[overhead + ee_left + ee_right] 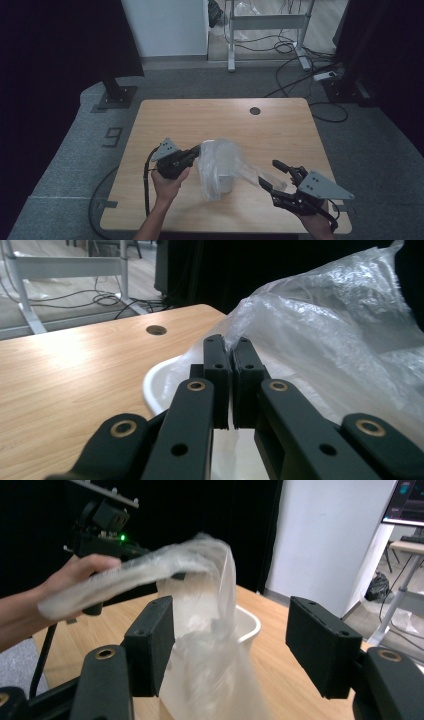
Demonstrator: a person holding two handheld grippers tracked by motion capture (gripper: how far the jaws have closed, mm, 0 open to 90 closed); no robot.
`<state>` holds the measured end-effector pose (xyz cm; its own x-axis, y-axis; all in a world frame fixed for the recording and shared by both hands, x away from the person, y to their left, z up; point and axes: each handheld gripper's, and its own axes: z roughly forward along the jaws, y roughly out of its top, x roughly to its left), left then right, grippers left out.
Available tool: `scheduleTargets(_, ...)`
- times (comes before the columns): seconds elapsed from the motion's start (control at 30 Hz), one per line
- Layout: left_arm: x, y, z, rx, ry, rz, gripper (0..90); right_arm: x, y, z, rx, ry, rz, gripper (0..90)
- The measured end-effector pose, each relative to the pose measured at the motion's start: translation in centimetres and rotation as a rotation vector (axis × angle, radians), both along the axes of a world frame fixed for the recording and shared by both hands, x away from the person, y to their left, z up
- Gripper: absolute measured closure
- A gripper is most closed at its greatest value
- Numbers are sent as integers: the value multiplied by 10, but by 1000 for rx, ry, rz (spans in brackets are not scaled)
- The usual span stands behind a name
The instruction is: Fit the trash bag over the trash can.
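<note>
High view has my left tool (194, 153) pinching the plastic bag (222, 162) over the white bin (226, 184) mid-counter (165, 115), right tool (274, 176) wide open around its tail, seemingly ungripped; tugging could tip the bin.

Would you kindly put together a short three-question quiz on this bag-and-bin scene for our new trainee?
1. True or false: the left gripper is shut on the clear plastic bag.
2. How do the jaws of the right gripper stand? A) open B) shut C) hidden
3. What stands on the wooden table under the bag?

Key: 1 true. 2 A, open, with bag film hanging between them. 3 A small white bin.
</note>
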<state>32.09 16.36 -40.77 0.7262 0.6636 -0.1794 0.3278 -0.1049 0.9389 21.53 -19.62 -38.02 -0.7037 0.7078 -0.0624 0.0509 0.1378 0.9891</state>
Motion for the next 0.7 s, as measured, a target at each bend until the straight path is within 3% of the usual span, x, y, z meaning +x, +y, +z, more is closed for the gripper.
scheduleTargets(0.1, 4, 1, 0, 3, 7, 13, 877, 0, 4, -4, -15, 29, -20, 359)
scheduleTargets(0.3, 10, 2, 0, -4, 25, 33, 876, -2, 5, -8, -31, 27, -69, 352)
scheduleTargets(0.5, 10, 2, 0, -4, 29, 33, 875, -5, 9, -13, -60, 46, -63, 370)
scheduleTargets(0.57, 11, 2, 0, -5, 31, 31, 874, -4, 9, -16, -59, 55, -62, 426)
scheduleTargets(0.6, 11, 2, 0, -5, 32, 30, 872, -2, 8, -18, -55, 68, -59, 505)
scheduleTargets(0.63, 11, 2, 0, -5, 32, 30, 872, -2, 8, -18, -55, 68, -59, 505)
scheduleTargets(0.67, 10, 2, 1, -4, 31, 29, 872, -1, 8, -18, -54, 72, -53, 587)
scheduleTargets(0.7, 10, 3, 1, -3, 31, 28, 870, 1, 8, -19, -57, 74, -54, 745)
